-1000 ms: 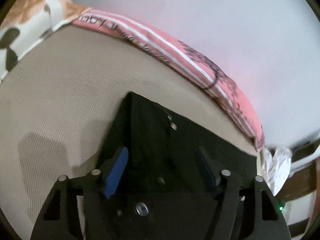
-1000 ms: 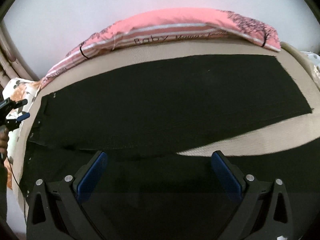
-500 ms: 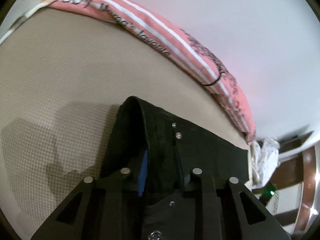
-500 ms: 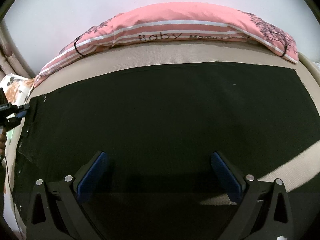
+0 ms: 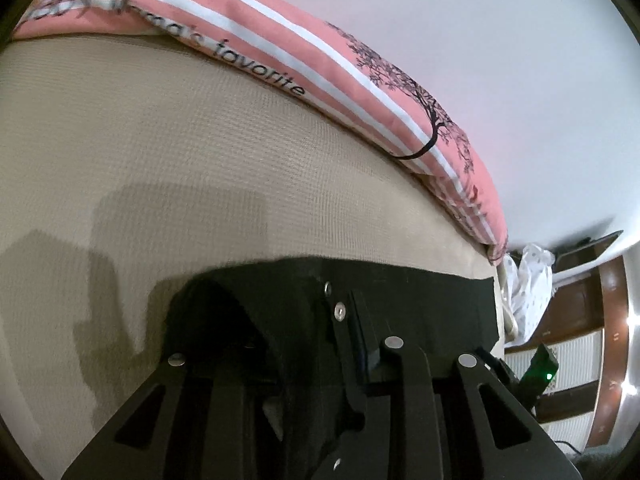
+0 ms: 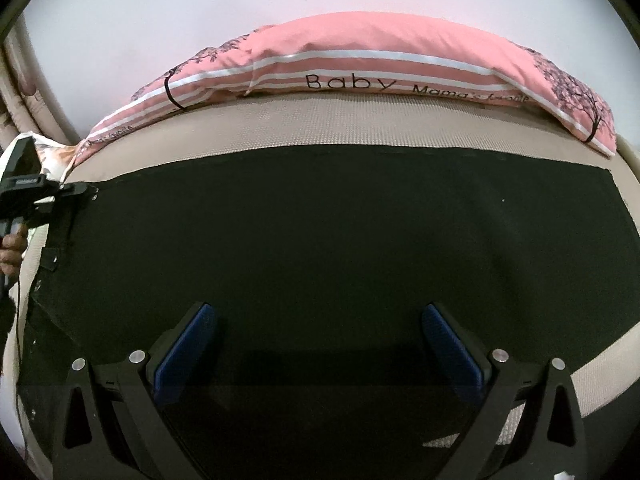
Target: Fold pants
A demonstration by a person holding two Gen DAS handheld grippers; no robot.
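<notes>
Black pants (image 6: pixel 320 232) pinched between left fingers (image 5: pixel 360 344), beneath spread right fingers (image 6: pixel 188 344).

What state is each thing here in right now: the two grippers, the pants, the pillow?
left gripper: shut on the pants' waistband corner.
right gripper: open, over the pants, holding nothing.
black pants: spread flat across the bed, one corner pinched up.
pink striped pillow: lying along the bed's far edge.
beige bed cover: flat.
</notes>
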